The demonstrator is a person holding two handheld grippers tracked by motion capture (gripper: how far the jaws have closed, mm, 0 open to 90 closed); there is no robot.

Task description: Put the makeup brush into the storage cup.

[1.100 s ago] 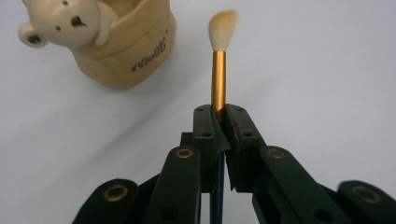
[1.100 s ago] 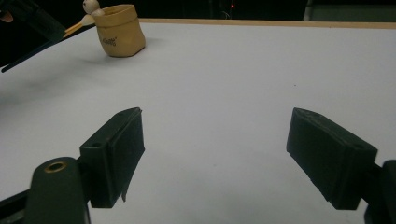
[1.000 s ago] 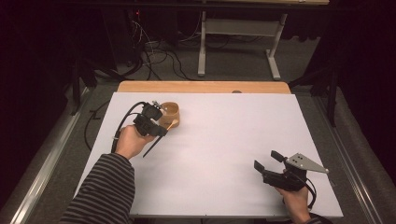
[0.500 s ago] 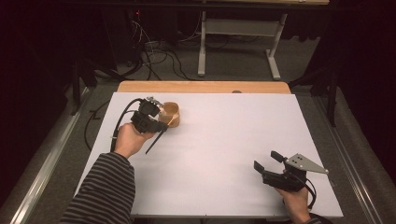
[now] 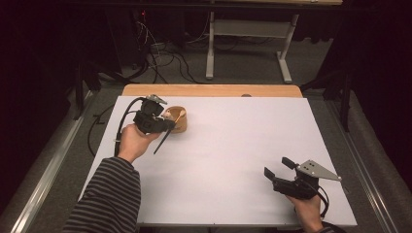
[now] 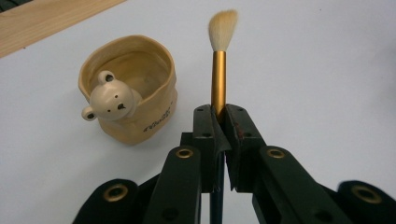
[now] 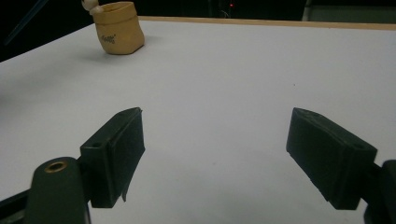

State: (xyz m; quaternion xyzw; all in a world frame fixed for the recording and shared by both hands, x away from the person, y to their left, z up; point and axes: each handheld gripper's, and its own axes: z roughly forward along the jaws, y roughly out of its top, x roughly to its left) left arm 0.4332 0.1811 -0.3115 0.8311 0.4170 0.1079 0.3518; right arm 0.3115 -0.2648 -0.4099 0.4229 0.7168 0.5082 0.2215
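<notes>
Your left gripper point(image 6: 218, 122) is clamped on the brush point(image 6: 218, 70): jaws pressed together on the gold shaft, pale bristle tip sticking out past the pads, dark end of the handle running back below them. In the high view that gripper point(image 5: 167, 125) sits near the far left of the white table point(image 5: 233, 150), right up against the tan cup point(image 5: 179, 121), with the brush tip point(image 5: 181, 113) over the cup's rim and the dark handle slanting down toward you. Can't tell from that view whether the bristles are inside the cup or just above it. In the left gripper view the bear cup point(image 6: 128, 88) stands upright, just left of the brush, open mouth up, bear head poking over its front wall; the brush isn't touching it there. Your right gripper point(image 5: 277, 167) is released: jaws wide apart, nothing between them, low over the near right part of the table, well apart from the cup. In the right gripper view point(image 7: 215, 154) the cup point(image 7: 117, 27) shows far off at top left, by the wooden edge point(image 7: 261, 22) of the table
</notes>
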